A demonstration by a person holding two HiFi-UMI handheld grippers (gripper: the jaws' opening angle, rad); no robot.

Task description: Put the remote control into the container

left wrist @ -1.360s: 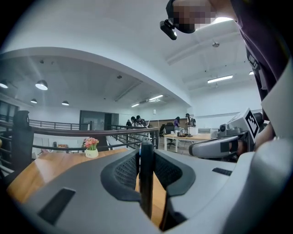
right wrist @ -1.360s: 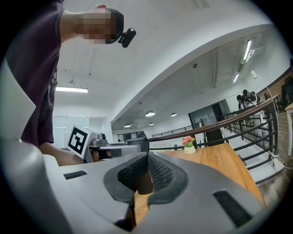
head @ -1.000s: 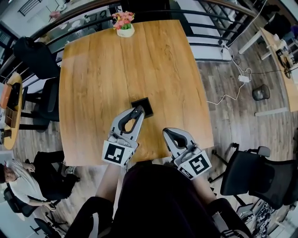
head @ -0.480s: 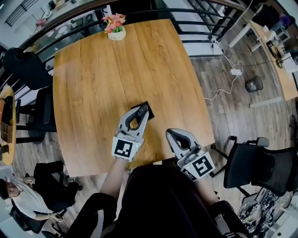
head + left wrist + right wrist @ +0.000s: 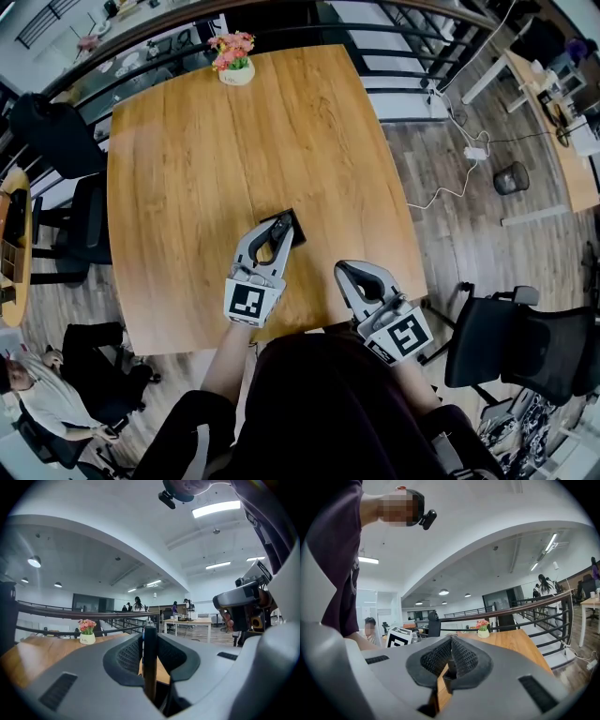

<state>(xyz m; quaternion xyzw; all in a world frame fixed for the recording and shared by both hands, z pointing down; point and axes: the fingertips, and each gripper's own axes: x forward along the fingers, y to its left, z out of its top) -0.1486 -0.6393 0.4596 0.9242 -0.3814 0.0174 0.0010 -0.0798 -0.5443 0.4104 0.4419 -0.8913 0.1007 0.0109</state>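
Observation:
A small black square container point(image 5: 296, 228) sits on the wooden table point(image 5: 187, 159) toward its near edge. My left gripper point(image 5: 280, 225) hovers with its tips over the container's near-left corner. In the left gripper view the left gripper point(image 5: 149, 637) is shut on a slim black remote control point(image 5: 149, 667), which stands edge-on between the pads. My right gripper point(image 5: 343, 270) rests at the table's near edge, to the right of the container and apart from it. Its jaws point(image 5: 451, 638) are shut with nothing held.
A white pot of pink flowers point(image 5: 234, 61) stands at the table's far edge. Black office chairs point(image 5: 516, 347) stand to the right and at the left point(image 5: 89, 206). A seated person point(image 5: 42, 394) is at lower left. A railing point(image 5: 403, 56) runs behind the table.
The head camera has shifted a little. The left gripper stays over the container with the remote in its jaws, and the right gripper has not moved.

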